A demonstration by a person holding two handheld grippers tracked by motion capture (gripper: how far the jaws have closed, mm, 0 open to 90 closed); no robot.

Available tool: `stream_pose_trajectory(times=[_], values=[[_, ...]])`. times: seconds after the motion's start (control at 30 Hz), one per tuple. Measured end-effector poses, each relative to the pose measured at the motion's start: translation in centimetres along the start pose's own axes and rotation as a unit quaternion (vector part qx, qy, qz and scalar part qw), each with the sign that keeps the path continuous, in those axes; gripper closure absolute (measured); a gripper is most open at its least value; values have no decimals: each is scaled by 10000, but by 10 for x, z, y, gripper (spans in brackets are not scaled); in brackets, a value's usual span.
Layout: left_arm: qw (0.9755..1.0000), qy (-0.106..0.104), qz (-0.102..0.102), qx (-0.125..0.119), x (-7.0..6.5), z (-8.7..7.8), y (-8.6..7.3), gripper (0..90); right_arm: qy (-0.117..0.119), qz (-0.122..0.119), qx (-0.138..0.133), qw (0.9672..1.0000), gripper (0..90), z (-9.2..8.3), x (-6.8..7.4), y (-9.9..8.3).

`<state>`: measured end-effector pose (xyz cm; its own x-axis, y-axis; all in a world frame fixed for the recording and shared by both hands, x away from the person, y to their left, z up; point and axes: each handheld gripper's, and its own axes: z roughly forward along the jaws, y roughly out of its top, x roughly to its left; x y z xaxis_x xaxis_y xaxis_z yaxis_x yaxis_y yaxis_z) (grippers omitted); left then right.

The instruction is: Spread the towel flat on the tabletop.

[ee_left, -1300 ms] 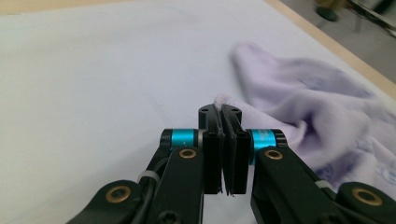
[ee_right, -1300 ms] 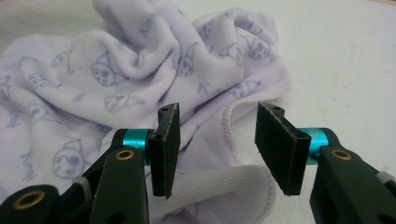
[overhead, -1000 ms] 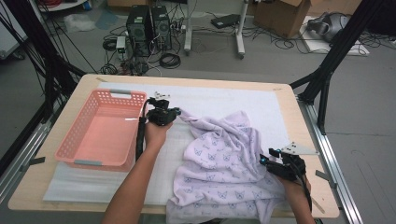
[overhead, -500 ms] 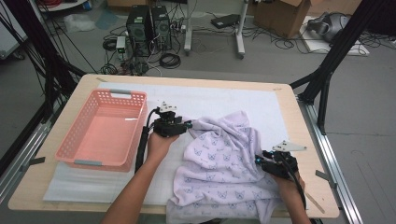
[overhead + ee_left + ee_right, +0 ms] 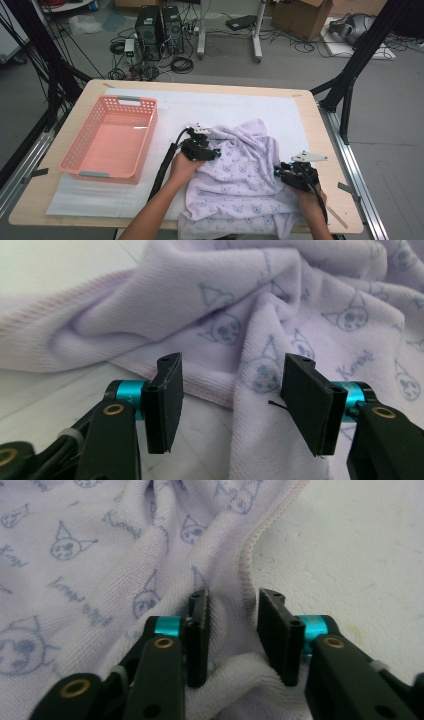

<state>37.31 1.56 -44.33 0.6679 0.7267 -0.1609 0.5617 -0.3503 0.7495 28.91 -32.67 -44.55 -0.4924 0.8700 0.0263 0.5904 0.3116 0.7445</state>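
A: Where is the towel [image 5: 240, 180]?

B: Crumpled on the near right of the table [image 5: 60, 200], right of the pink basket [image 5: 112, 142].

A: The grippers?

B: The left gripper [image 5: 227, 400] has just been opening, its jaws wide around a fold without pressing. The right gripper [image 5: 232, 630] has been closing over the hemmed edge, a gap remaining.

A: Handling?

B: Likely soft, light, limp; the hem suits gripping.

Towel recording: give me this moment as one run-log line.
left gripper: jaws just opening, open at towel edge | right gripper: jaws just closing around towel hem | basket: empty

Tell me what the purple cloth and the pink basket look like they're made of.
The cloth: soft terry-like cotton, judging by its looped ribbed nap, stitched hem and printed cat faces. The basket: likely moulded plastic, rigid with slotted walls and a slight sheen.
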Motion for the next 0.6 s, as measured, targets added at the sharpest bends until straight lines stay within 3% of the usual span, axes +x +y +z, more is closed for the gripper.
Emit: stream_pose_trajectory(times=[0.07,0.17,0.27,0.43,0.6], values=[[9997,171,172,-86,-5,1,-4,446,59,12,67,10000,763,-1,-1,0],[9982,404,367,-264,-9,0,-11,566,82,39,80,9999,789,-2,-2,0],[9989,274,331,-210,-10,-4,-12,787,79,12,86,9999,800,-3,-1,-1],[9993,236,217,-201,-8,-16,-20,815,143,-21,173,9997,811,-10,0,-4],[9990,181,189,-354,-4,-43,-40,815,294,27,246,9993,812,-27,-1,-12]])
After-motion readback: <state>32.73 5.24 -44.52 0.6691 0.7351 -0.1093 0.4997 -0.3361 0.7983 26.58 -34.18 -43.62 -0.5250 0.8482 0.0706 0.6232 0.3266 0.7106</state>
